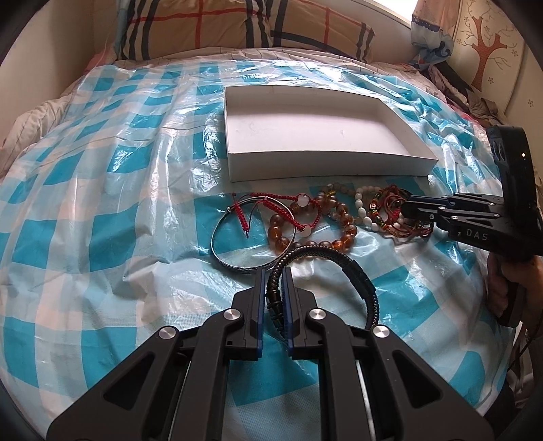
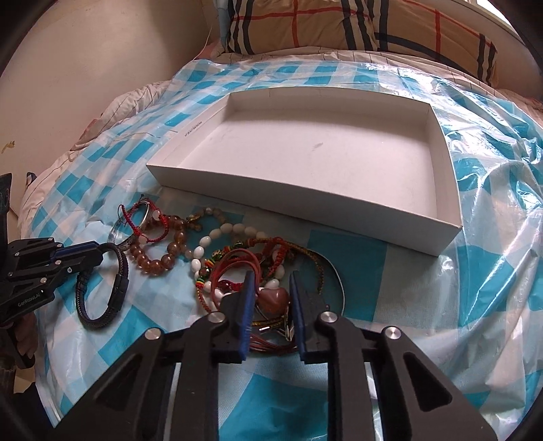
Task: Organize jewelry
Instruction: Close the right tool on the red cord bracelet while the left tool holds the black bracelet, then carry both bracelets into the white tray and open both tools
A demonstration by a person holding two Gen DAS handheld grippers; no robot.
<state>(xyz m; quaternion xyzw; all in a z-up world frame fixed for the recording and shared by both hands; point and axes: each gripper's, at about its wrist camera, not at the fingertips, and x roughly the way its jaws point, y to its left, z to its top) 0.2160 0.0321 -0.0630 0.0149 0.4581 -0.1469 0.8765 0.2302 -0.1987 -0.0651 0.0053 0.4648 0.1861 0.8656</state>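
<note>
A heap of bracelets lies on the checked plastic sheet in front of an open white box (image 1: 322, 166) (image 2: 305, 200) with nothing in it. My left gripper (image 1: 274, 271) (image 2: 96, 249) is shut on a black braided bracelet (image 1: 356, 274) (image 2: 101, 315), whose loop rests on the sheet. My right gripper (image 2: 270, 278) (image 1: 405, 210) reaches into the tangle of red and multicoloured cords, its pads closed around a brown heart pendant (image 2: 273, 298). An amber bead bracelet (image 1: 281, 234) (image 2: 152, 261), a white bead bracelet (image 1: 361, 210) (image 2: 203, 241), a silver bangle (image 1: 217, 237) and a red cord bracelet (image 1: 271, 203) lie between the two grippers.
The blue-and-white plastic sheet (image 1: 101, 203) covers a soft, uneven bed. A plaid pillow (image 1: 237, 27) lies behind the box. Piled clothes (image 1: 475, 98) sit at the far right. A hand (image 1: 519, 281) holds the right gripper's handle.
</note>
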